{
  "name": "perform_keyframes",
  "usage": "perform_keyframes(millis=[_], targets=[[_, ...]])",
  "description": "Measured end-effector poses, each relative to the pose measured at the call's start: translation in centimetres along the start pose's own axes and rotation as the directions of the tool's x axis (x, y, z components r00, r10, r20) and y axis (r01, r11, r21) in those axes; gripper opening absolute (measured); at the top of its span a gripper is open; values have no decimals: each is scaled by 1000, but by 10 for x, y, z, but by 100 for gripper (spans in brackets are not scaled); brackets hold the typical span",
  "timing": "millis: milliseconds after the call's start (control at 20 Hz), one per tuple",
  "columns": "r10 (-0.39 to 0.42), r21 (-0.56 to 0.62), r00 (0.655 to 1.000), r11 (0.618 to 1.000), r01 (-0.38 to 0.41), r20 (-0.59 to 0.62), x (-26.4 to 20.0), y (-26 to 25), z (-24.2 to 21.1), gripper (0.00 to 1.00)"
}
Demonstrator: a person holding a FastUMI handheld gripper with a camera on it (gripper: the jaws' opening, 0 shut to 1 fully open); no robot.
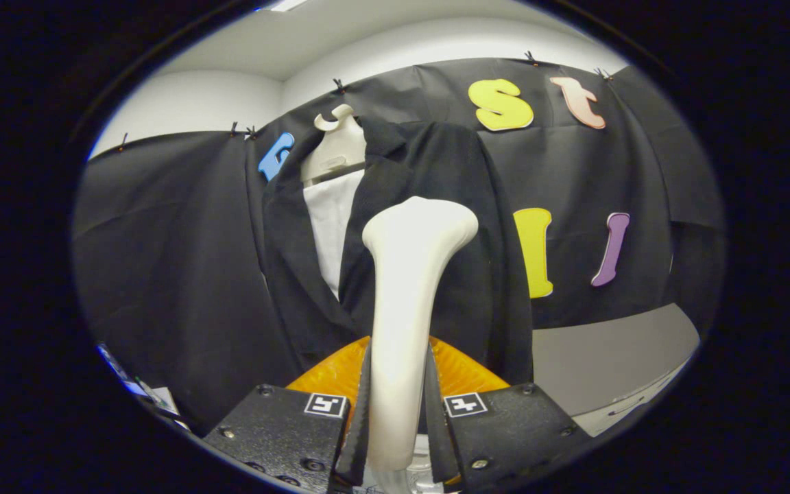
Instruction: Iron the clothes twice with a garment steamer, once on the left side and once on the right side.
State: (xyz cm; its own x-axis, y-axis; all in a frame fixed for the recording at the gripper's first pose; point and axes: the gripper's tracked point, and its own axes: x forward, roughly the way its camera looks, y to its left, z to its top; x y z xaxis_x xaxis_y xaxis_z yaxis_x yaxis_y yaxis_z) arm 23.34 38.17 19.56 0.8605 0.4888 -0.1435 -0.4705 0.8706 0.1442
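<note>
Steamer point(412, 288) pinched upright in claw point(398, 412), head vs black jacket point(436, 206) on hanger point(335, 147).

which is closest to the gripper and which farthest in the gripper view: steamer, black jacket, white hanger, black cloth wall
1. Steamer: clamped between the two fingers of the gripper, its head rising ahead of them.
2. Black jacket: hanging just beyond the steamer head.
3. White hanger: at the jacket's collar, above and left of the steamer head; jacket and hanger are nearly level.
4. Black cloth wall: behind everything.
</note>
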Motion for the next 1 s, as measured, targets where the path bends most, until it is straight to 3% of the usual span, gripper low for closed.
perform_keyframes(millis=[1000], targets=[[-32, -11, 987, 999, 30, -157, 0, -27, -135, 39]])
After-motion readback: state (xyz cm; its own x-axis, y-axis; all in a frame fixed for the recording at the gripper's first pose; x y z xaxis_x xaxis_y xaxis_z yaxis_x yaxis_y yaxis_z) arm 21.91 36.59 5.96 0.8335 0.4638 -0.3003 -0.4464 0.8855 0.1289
